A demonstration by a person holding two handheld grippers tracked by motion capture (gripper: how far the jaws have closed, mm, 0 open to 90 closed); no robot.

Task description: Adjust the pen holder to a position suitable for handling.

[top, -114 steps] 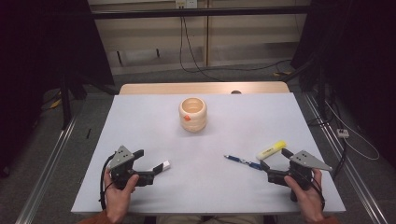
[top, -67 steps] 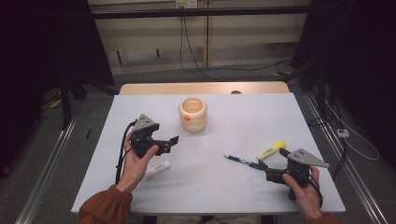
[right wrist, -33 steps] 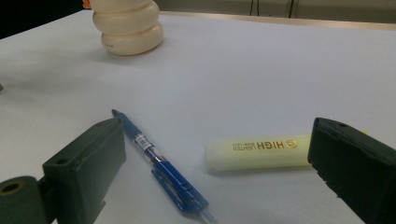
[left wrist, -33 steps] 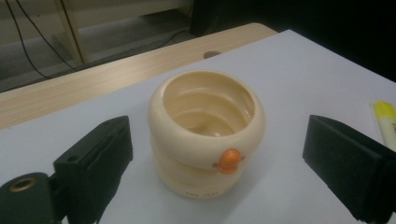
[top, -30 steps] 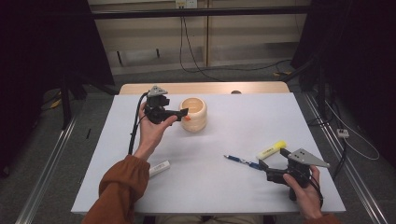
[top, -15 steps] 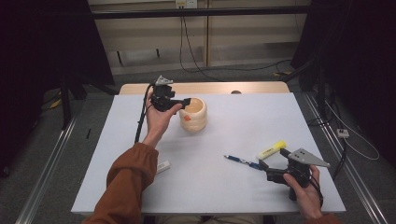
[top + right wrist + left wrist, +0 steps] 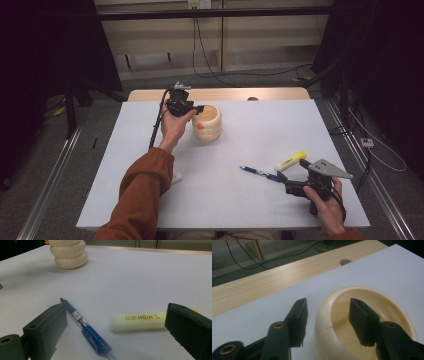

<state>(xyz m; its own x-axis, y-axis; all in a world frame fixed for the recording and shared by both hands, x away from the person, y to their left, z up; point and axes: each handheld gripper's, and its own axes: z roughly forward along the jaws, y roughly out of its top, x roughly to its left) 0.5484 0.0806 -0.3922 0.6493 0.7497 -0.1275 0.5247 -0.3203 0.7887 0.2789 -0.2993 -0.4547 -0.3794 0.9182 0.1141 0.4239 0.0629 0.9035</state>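
Cream-coloured holder (image 7: 209,121) stands at the worktop's (image 7: 260,200) far side, and the left gripper (image 7: 327,312) has reached it — fingers closing astride its rim, not yet clamped — so a grasp seems next.

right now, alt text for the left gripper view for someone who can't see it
The left gripper straddles the near wall of a cream, ridged holder, one black jaw outside it and one inside; the jaws have just been closing but are not yet touching the wall. The holder stands on a white table with a wooden strip beyond.
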